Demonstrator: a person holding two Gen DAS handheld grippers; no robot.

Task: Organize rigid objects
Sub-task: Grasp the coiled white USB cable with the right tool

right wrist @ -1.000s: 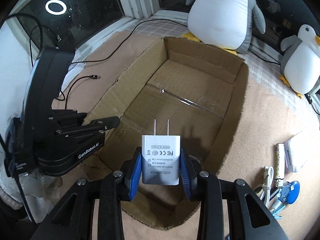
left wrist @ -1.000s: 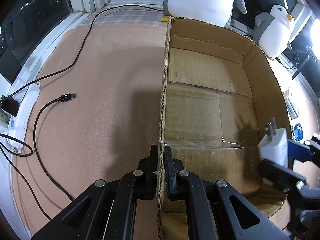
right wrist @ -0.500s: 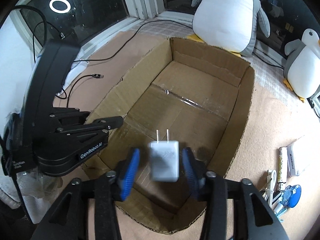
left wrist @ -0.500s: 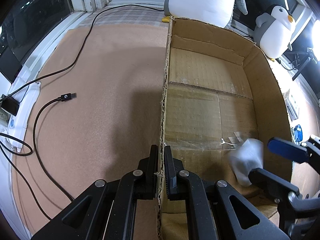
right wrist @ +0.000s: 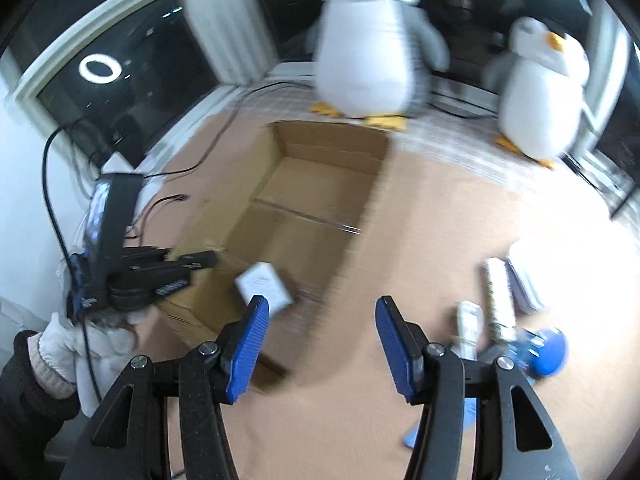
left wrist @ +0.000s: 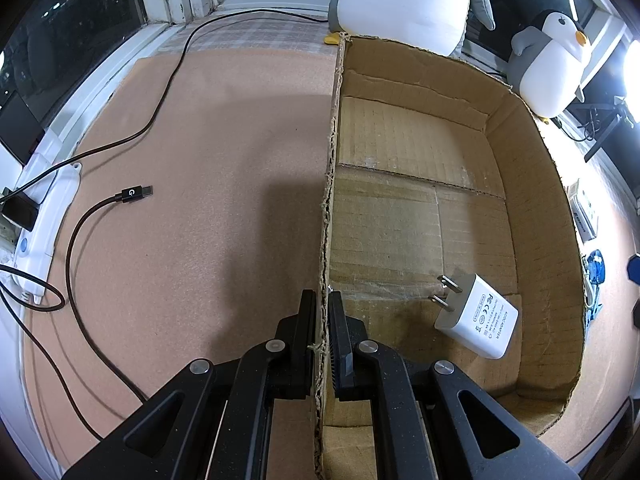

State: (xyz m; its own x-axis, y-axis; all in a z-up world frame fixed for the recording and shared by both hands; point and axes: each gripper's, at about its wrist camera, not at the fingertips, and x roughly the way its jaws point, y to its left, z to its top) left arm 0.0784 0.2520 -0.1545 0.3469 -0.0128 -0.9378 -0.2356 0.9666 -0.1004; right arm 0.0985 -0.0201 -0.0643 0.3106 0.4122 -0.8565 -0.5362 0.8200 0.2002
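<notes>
The left gripper (left wrist: 322,320), black and two-fingered, is clamped narrow on the near stretch of the left wall of the open brown cardboard box (left wrist: 532,184), one finger outside and one inside, with the frayed edge pinched between them. The right gripper (right wrist: 322,346), black with blue pads (right wrist: 394,344), has its jaws opening and nothing between them; it hangs over the tan mat (right wrist: 440,216) just right of the box. The white rectangular plug adapter (left wrist: 478,322) lies tilted on the box floor in the near right corner, prongs pointing left and away from the wall. The step in hand looks like going for the next loose item, and doing it well probably means keeping the left clamp steady so the box does not slide, spreading the right jaws wider than the chosen piece, and coming down square on one item rather than raking the cluster. The left wrist view gives the sharp picture: the adapter's label, its prongs, and the black charging cable (left wrist: 132,194) lying on the mat far left of the box. The right wrist view, blurred, shows what the other barely catches at its edge: the white packets (right wrist: 496,284) and the blue round object (right wrist: 550,350) waiting on the mat at right, and a white-gloved hand (right wrist: 56,344) under the left gripper.
</notes>
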